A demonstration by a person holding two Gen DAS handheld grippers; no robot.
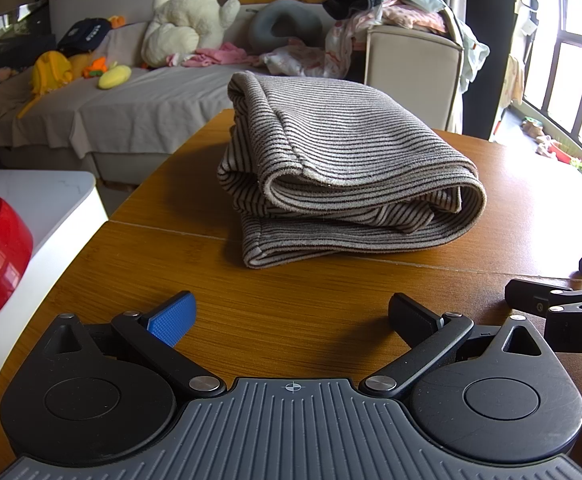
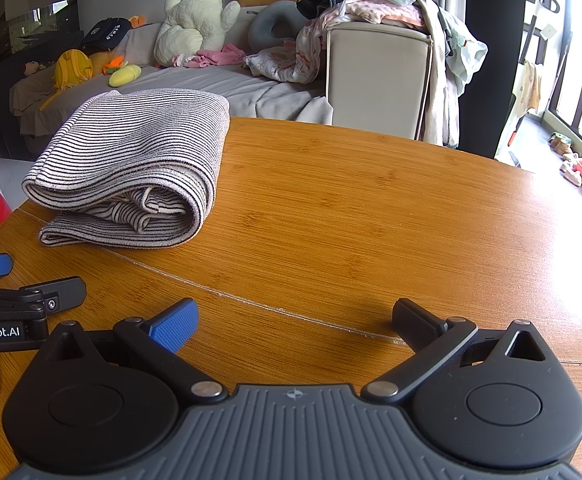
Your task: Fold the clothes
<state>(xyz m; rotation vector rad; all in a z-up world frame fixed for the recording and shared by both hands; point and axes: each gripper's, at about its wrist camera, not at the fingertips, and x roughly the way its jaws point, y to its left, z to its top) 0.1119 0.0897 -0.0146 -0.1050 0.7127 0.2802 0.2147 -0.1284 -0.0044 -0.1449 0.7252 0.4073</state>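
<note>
A striped garment [image 1: 343,168] lies folded into a thick bundle on the wooden table [image 1: 331,320], toward its far left part, with rolled edges facing the near side. The left gripper [image 1: 291,316] hovers just short of it, jaws spread wide and empty; the right gripper [image 2: 295,322] sits further right, equally wide and empty. The knit looks soft, light and floppy, so layers would likely slip apart; gripping the near rolled edge through all layers seems safest.
</note>
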